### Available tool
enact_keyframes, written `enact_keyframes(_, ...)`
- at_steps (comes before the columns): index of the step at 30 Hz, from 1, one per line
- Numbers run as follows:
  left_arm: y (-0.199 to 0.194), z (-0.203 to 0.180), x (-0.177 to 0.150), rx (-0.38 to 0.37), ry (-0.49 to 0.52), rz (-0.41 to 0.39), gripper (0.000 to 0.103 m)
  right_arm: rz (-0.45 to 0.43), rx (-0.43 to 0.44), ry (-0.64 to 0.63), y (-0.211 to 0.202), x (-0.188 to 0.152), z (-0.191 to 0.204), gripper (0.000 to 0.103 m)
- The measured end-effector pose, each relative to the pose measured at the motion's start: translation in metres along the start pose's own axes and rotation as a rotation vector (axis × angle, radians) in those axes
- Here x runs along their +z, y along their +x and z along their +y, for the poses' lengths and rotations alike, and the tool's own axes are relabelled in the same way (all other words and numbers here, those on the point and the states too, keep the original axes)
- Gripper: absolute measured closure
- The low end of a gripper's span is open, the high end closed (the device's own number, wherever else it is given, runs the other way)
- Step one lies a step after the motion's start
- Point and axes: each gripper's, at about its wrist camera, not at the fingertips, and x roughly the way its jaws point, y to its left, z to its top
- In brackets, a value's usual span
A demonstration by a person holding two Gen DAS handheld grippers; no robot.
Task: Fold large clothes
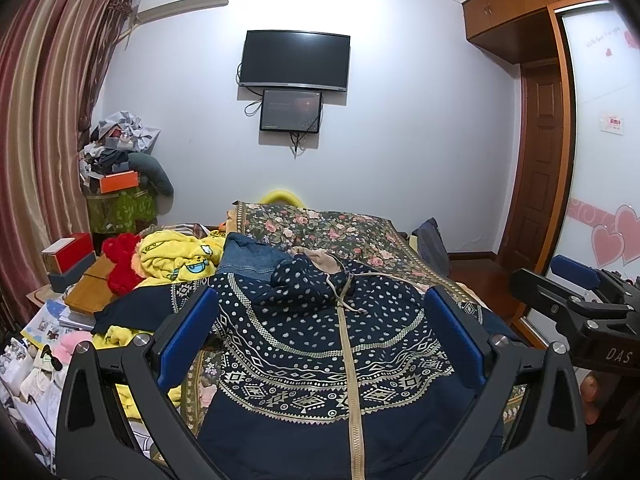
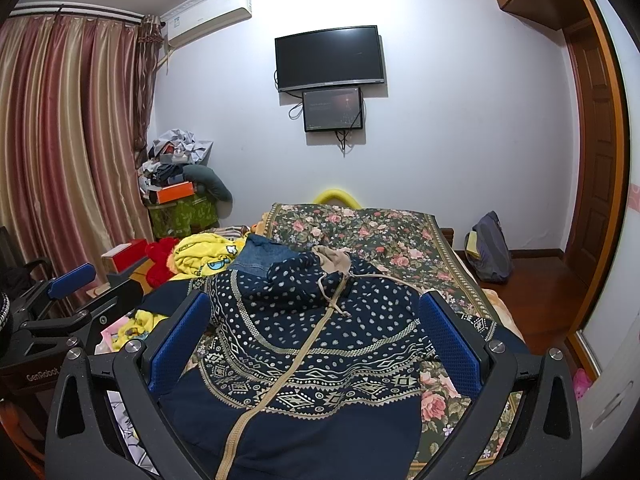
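I see a navy patterned hooded jacket (image 1: 320,344) lying spread, zipper up, on the floral bed cover (image 1: 344,232). My left gripper (image 1: 320,320) and right gripper (image 2: 316,320) hover above it, fingers wide apart, holding nothing.

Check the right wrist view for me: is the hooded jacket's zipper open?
No. The tan zipper runs closed up the front of the navy patterned jacket, which lies flat on the floral bedspread.

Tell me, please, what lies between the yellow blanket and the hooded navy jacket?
Folded blue jeans lie between the yellow blanket and the navy jacket, shown in both wrist views.
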Motion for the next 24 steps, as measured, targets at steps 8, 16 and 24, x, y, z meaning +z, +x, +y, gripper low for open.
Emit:
enact_keyframes(8, 0.001, 0.000, 0.000, 0.001, -0.004, 0.002, 0.000, 0.003, -0.003, 0.004, 0.002, -0.001, -0.001, 0.000)
enact_keyframes(16, 0.012, 0.005, 0.002, 0.010, -0.005, 0.007, 0.000, 0.024, -0.005, 0.007, 0.014, -0.001, -0.003, 0.000)
enact_keyframes(24, 0.039, 0.036, 0.013, 0.050, -0.047, 0.008, 0.000, 0.051, -0.013, 0.000, 0.042, 0.007, -0.006, 0.000)
